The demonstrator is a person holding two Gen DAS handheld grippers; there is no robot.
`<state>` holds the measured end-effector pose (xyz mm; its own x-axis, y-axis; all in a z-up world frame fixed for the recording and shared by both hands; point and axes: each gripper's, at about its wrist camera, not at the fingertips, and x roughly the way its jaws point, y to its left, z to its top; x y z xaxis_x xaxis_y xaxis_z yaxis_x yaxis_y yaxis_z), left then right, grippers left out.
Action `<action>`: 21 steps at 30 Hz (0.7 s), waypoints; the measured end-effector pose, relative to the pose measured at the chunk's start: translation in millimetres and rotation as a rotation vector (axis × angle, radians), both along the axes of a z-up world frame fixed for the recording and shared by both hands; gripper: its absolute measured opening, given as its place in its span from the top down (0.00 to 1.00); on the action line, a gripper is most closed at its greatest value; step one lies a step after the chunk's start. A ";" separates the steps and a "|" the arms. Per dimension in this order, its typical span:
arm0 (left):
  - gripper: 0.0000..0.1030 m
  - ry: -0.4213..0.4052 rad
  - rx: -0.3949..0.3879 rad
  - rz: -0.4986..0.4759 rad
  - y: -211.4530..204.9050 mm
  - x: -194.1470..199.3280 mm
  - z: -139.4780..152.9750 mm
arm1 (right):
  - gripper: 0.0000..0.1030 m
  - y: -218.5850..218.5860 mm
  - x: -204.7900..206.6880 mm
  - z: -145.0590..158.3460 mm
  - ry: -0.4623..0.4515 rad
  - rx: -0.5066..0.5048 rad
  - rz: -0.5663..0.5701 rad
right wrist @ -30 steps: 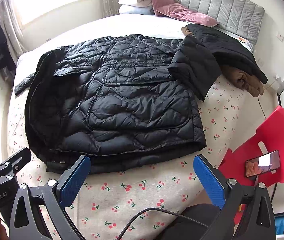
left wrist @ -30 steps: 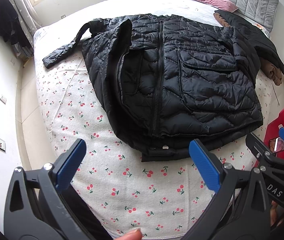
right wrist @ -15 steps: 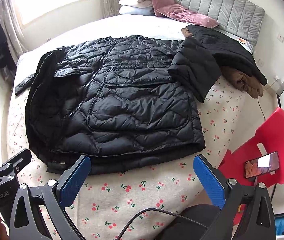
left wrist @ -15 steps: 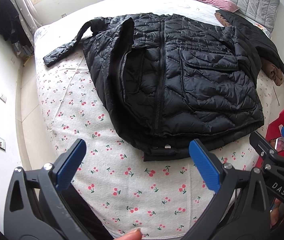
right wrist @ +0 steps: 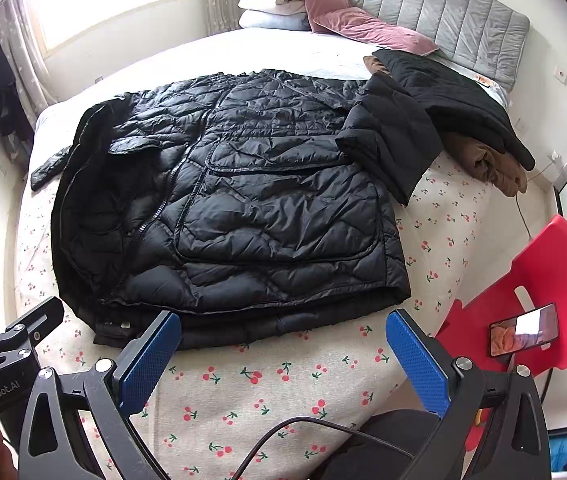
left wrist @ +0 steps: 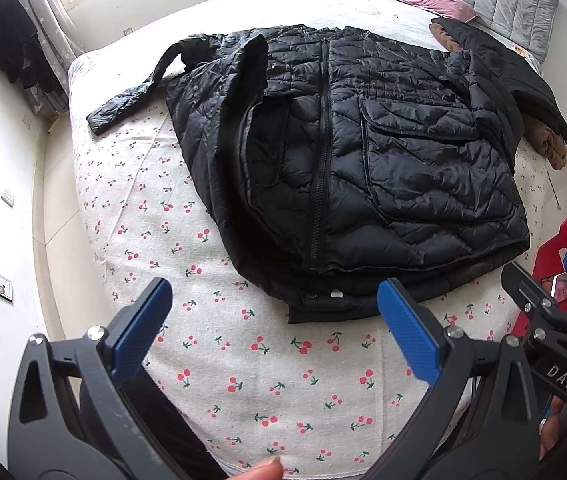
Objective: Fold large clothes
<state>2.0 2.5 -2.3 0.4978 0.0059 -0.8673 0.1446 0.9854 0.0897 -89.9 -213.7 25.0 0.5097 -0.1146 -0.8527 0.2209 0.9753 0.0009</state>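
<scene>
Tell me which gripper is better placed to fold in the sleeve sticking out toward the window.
Left, likely. The left gripper is open, and the stretched-out sleeve lies on its side of the black puffer jacket; the right gripper faces the opposite hem corner.

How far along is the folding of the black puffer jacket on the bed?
Done: the black puffer jacket lies zipped, one sleeve folded inward. In hand: nothing; left gripper and right gripper hover open. Left: the other sleeve sprawls on the cherry-print sheet.

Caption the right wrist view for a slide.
Open right gripper above a black puffer jacket spread on the cherry-print bed.
</scene>
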 end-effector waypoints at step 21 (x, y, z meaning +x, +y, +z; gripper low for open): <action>0.01 -0.002 0.013 0.012 1.4 6.9 0.8 | 0.00 -1.9 2.4 -1.6 0.001 0.002 0.001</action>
<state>8.9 3.9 -1.5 0.4990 0.0228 -0.8663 0.1329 0.9858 0.1024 -87.5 -215.6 23.4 0.5094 -0.1124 -0.8532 0.2202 0.9755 0.0030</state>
